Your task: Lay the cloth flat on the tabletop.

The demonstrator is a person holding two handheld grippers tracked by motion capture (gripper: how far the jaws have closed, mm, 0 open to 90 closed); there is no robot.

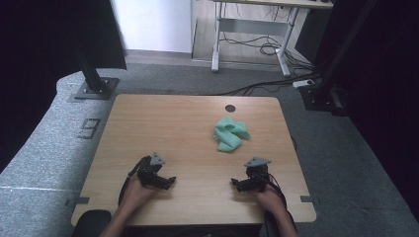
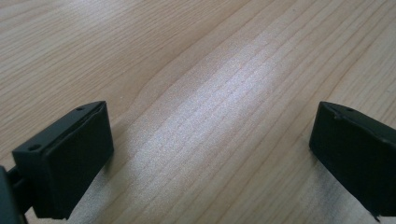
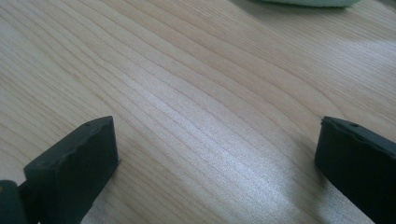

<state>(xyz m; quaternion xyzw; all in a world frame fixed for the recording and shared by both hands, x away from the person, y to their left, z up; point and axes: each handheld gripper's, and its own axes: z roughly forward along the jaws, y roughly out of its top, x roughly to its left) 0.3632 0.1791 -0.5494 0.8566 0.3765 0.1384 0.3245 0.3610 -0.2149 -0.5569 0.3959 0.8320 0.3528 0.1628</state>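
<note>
Two forearms come in over the near edge of a wooden worktop (image 1: 163, 123), each hand holding a black gripper low over the wood.

On the left, the left hand (image 1: 134, 191) holds the left gripper (image 1: 170, 180), which points inward toward the middle of the worktop. A grey three-cornered plate sits on top of it. In the left gripper view its jaws stand wide apart, with bare wood grain between them and nothing held.

On the right, the right hand (image 1: 269, 196) holds the right gripper (image 1: 235, 183), which points inward toward the left gripper, and it carries a grey plate as well. The two grippers are well apart, with bare wood between them. In the right gripper view its jaws also stand wide apart over bare wood, holding nothing.

Farther back and right of centre lies a crumpled mint-green cloth (image 1: 230, 134), resting loose on the worktop, beyond the right gripper and apart from both. Its pale green edge (image 3: 308, 2) shows at the top of the right gripper view. Just behind the cloth, near the far edge, is a small dark round hole (image 1: 230, 108) in the worktop.

Grey carpet (image 1: 59, 148) surrounds the worktop.
</note>
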